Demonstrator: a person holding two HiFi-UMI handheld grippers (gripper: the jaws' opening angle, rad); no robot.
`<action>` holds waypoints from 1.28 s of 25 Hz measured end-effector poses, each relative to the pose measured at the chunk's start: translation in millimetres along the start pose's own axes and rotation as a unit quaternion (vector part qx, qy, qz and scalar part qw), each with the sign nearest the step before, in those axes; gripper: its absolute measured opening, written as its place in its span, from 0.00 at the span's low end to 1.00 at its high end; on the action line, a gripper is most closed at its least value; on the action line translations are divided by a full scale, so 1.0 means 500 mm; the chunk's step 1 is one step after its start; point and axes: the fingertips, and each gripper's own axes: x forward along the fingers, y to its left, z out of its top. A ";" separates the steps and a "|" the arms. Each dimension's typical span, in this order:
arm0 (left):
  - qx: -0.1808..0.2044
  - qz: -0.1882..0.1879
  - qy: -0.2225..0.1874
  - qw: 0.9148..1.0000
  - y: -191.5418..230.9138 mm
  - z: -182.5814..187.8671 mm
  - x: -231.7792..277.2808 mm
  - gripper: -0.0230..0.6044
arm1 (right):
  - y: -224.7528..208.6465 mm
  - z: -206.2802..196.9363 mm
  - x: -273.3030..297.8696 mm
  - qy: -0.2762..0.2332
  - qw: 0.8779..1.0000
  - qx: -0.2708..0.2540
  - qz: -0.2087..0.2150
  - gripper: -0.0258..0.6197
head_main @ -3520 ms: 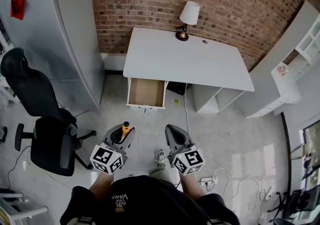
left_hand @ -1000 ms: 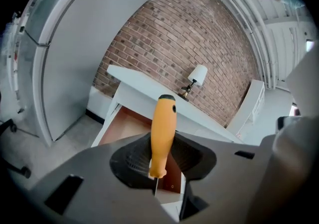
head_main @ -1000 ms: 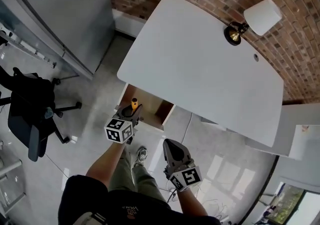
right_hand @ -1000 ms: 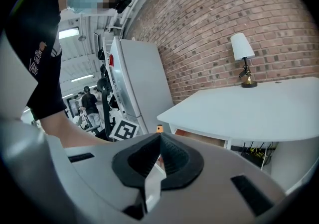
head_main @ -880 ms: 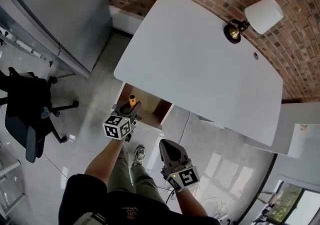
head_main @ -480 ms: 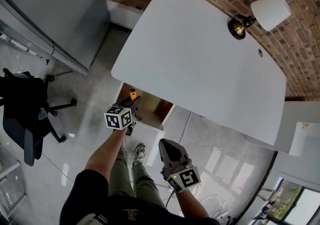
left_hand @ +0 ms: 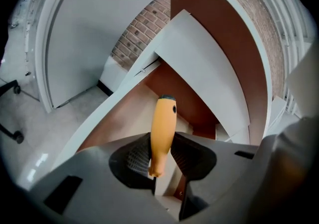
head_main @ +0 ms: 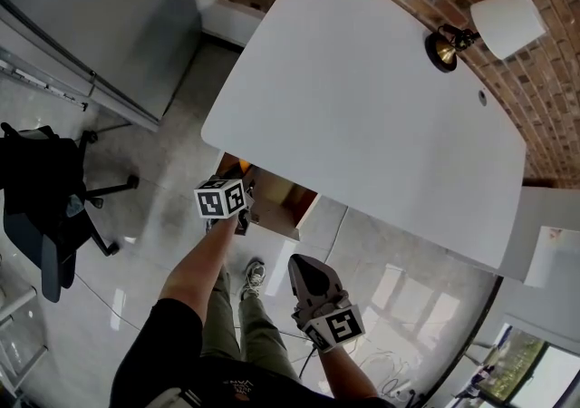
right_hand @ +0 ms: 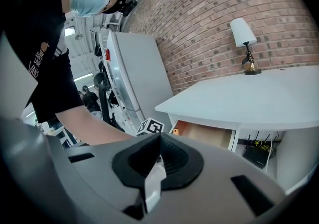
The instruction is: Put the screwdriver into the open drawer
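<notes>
The screwdriver [left_hand: 162, 131] has an orange handle that points away from me, and my left gripper [left_hand: 159, 162] is shut on its lower end. In the left gripper view the handle hangs over the brown inside of the open drawer [left_hand: 124, 121]. From the head view, my left gripper [head_main: 241, 207] sits at the left front corner of the drawer [head_main: 283, 202], under the edge of the white desk [head_main: 362, 98]; its marker cube hides the screwdriver. My right gripper [head_main: 306, 277] is held low near my body, shut and with nothing in it [right_hand: 158, 157].
A lamp [head_main: 503, 24] stands at the desk's far right by the brick wall. A black office chair [head_main: 41, 207] is on the floor to the left, near a grey cabinet [head_main: 100, 16]. White shelving [head_main: 544, 234] stands to the right.
My left gripper has carried the screwdriver forward from in front of the drawer to over it. The right gripper has barely moved.
</notes>
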 end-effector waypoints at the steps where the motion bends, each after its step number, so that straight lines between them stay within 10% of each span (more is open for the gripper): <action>1: -0.006 0.004 0.004 1.000 0.006 -0.001 0.007 0.21 | -0.002 -0.003 0.001 0.002 1.000 0.001 -0.001 0.04; 19: -0.028 0.013 0.013 0.999 0.021 -0.002 0.019 0.23 | -0.022 -0.010 0.020 0.008 1.000 0.006 -0.007 0.04; 32: 0.024 -0.009 -0.019 1.000 -0.033 0.031 -0.055 0.23 | -0.003 0.015 -0.005 -0.008 1.000 0.005 -0.011 0.04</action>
